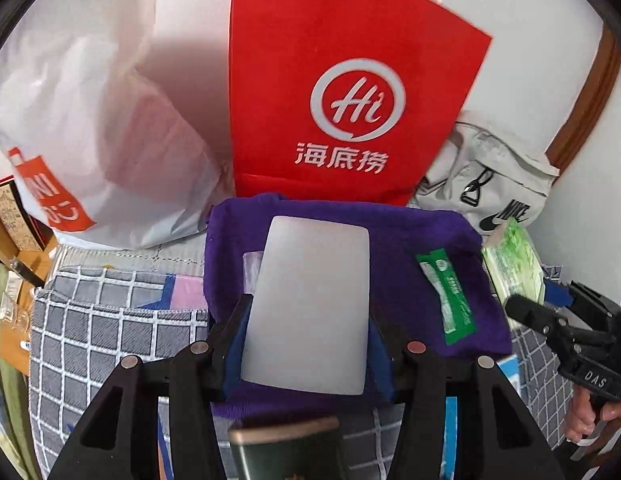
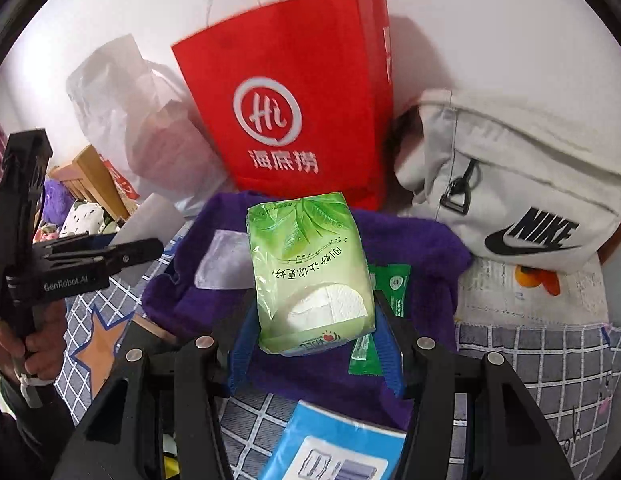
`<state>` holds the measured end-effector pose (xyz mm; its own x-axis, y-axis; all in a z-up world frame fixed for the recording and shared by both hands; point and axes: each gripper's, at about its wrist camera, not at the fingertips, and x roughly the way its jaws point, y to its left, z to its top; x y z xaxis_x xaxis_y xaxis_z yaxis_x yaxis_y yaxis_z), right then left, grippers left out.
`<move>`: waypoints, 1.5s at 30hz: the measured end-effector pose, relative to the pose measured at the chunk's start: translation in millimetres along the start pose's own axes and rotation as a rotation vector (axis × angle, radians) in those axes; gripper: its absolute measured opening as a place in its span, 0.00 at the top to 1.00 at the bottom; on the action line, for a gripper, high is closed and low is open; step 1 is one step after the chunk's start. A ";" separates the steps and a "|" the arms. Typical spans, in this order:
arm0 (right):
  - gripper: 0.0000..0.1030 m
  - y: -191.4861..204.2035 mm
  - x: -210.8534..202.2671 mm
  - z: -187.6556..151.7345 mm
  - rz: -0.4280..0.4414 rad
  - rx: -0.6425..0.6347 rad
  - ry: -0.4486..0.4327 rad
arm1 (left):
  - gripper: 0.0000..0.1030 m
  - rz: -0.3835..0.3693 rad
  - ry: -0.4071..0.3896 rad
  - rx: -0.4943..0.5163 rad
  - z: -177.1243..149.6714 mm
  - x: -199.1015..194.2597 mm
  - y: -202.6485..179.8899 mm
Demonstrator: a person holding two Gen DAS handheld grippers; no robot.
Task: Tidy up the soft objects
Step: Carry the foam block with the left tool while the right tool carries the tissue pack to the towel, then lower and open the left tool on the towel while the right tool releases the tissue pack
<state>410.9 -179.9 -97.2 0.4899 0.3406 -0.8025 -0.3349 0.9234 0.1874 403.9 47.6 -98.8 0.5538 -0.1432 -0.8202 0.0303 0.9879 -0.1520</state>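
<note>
Right wrist: tissue pack [image 2: 310,272] between tongs [image 2: 314,344].

Red paper bag [image 2: 294,100] — white circled "Hi" logo, "海底捞" beneath. Right of the red bag: grey pouch [image 2: 522,184], black "NIKE" with swoosh. Left of it, in the right wrist view: left claw [image 2: 146,246] body reads "GenRobot.AI". In the left wrist view — right claw [image 1: 522,308] handle marked "DAS".

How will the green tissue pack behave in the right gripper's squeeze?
The tissue pack looks soft and light, so it probably dents between the right gripper fingers. Its glossy film wrap may slip. It seems unlikely to break if dropped on the purple towel.
</note>
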 end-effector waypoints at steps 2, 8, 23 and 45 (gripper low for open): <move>0.48 -2.6 10.2 -1.4 -0.003 0.000 0.036 | 0.51 -0.002 0.014 0.003 0.7 9.4 2.6; 0.48 -4.1 37.6 -2.7 0.009 -0.026 0.112 | 0.51 -0.022 0.079 -0.005 -3.8 31.9 10.5; 0.48 1.5 81.2 -14.7 0.018 -0.110 0.240 | 0.51 -0.033 0.215 0.011 -14.8 73.0 13.9; 0.39 1.3 103.3 -17.8 0.023 -0.104 0.281 | 0.33 0.003 0.284 0.011 -16.4 88.2 5.7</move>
<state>446.7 -146.8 -189.9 0.2437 0.2855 -0.9269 -0.4315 0.8878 0.1601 439.2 39.7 -181.0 0.2983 -0.1497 -0.9427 0.0389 0.9887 -0.1447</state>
